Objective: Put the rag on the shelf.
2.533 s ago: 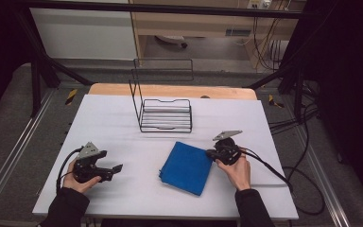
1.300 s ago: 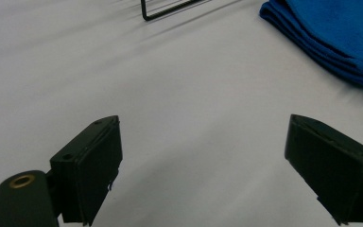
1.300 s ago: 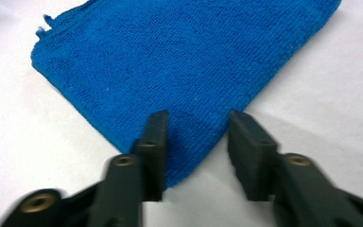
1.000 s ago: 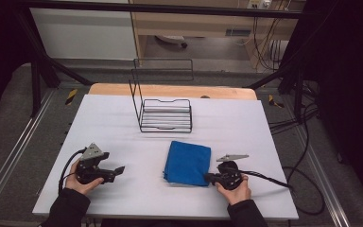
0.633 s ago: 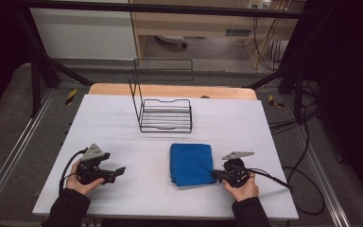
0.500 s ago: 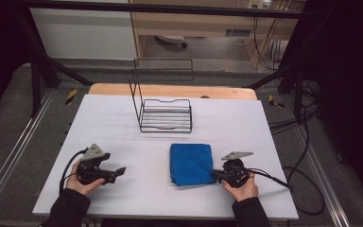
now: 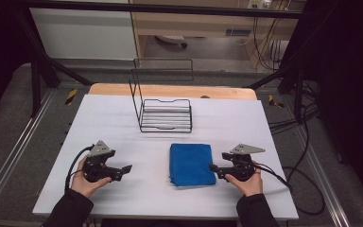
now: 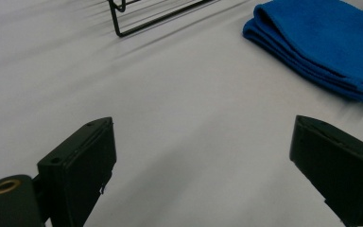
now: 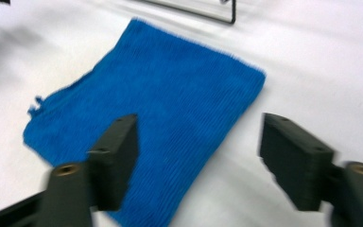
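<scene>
My left gripper point(image 7: 123, 169) rests low on the near left of the white worktop point(image 7: 99, 123), jaws apart with bare surface between them. Its own view adds the stacked folded edges of the blue cloth point(image 8: 326, 47) and a corner of the wire rack point(image 8: 137, 19). The cloth point(image 7: 191, 164) lies flat, centre near, with the black wire rack point(image 7: 165, 113) well behind it. My right gripper point(image 7: 213, 167) sits just beside the cloth's right edge, jaws apart; its view shows one jaw over the cloth point(image 9: 160, 109), the other over bare worktop. Beyond: wooden far edge, metal frame, grey floor, cables at right.
</scene>
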`<state>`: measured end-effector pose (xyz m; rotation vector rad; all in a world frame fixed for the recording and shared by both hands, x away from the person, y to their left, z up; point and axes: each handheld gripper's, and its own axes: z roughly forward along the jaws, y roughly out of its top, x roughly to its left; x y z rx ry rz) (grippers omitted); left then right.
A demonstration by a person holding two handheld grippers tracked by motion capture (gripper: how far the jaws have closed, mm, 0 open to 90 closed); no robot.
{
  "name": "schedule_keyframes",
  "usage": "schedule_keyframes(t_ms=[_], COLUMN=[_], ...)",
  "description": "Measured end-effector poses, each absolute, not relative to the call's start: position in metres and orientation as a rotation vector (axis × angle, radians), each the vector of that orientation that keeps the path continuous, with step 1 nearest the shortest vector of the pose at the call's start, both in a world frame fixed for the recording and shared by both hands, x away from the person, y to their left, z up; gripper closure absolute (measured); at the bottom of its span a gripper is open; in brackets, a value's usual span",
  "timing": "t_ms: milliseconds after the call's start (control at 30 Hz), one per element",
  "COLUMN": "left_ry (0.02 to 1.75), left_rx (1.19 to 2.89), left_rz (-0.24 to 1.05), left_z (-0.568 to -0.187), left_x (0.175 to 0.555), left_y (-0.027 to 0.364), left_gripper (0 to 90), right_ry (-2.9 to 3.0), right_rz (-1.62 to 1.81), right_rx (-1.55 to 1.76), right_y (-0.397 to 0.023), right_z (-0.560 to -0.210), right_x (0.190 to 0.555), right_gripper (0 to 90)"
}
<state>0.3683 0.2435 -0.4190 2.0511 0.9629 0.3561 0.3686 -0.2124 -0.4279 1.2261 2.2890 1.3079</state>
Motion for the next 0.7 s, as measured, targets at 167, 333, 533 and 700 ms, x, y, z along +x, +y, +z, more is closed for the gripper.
schedule_keyframes(t_ms=[167, 333, 533, 700], left_ry=[0.950, 0.938, 0.939, 0.943], left_rx=[2.060, 2.063, 2.068, 2.089], left_rz=[0.363, 0.368, 0.351, 0.353], left_z=[-0.411, -0.405, -0.402, -0.402], left_x=[0.375, 0.383, 0.395, 0.406], left_y=[0.227, 0.204, 0.174, 0.151], left_gripper=[8.0, 8.6, 11.5, 13.6], right_ry=[2.288, 2.269, 2.252, 2.247], right_rz=[1.311, 1.321, 1.309, 1.320], right_rx=[1.195, 1.210, 1.224, 1.225], right_y=[-0.216, -0.220, -0.225, -0.225], right_z=[-0.429, -0.431, -0.433, -0.433], right_x=[0.375, 0.376, 0.373, 0.371], right_gripper=[8.7, 6.4, 3.5, 3.5])
